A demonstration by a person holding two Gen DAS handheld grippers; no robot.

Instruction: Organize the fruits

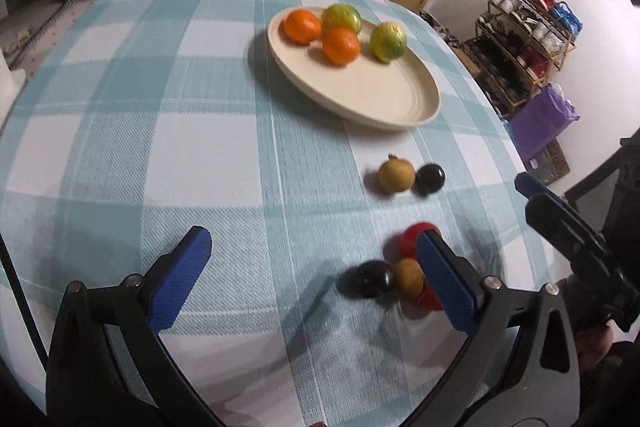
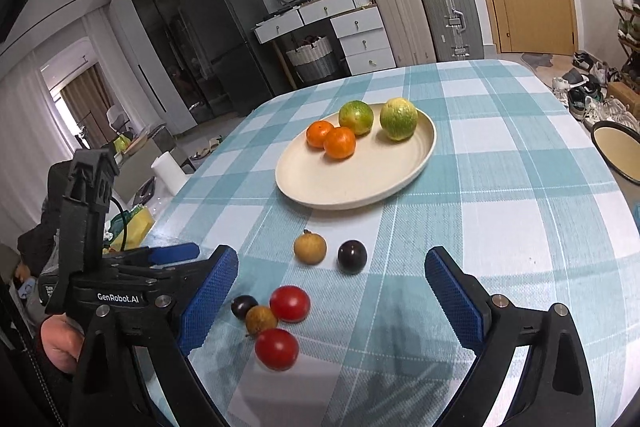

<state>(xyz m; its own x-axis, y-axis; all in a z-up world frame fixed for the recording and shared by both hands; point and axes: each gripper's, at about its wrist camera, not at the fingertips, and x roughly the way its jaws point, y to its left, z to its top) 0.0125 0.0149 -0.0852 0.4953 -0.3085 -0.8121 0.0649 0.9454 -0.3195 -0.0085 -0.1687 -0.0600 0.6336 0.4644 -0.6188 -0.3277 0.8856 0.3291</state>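
- The table (image 2: 500,187) wears a woven cloth with big blue-green and white squares.
- A round, smooth, cream plate (image 2: 352,183) sits on the cloth, past the small fruits.
- On the far side of the plate lie two shiny orange tangerines (image 2: 339,143), touching each other.
- Behind and beside them are two bigger round fruits (image 2: 398,119), bumpy and yellow-green.
- On the cloth near the plate are a tan, dull-skinned ball, a longan (image 2: 310,247), and a glossy dark plum (image 2: 352,256), just beside each other.
- Closer in is a tight little bunch: two smooth red tomatoes (image 2: 290,303), a second small dark plum and a second tan longan, all touching.
- The left gripper (image 1: 312,279) is black with rough blue pads (image 1: 180,279). Its two fingers stand wide apart and hold nothing. The little bunch lies just inside its right finger, which hides part of the tomatoes.
- The right gripper (image 2: 332,299) looks the same. Its fingers are also spread wide and hold nothing. The bunch sits on the cloth between them, close to the left-hand pad.
- A hand (image 2: 60,343) holds the left gripper's handle.
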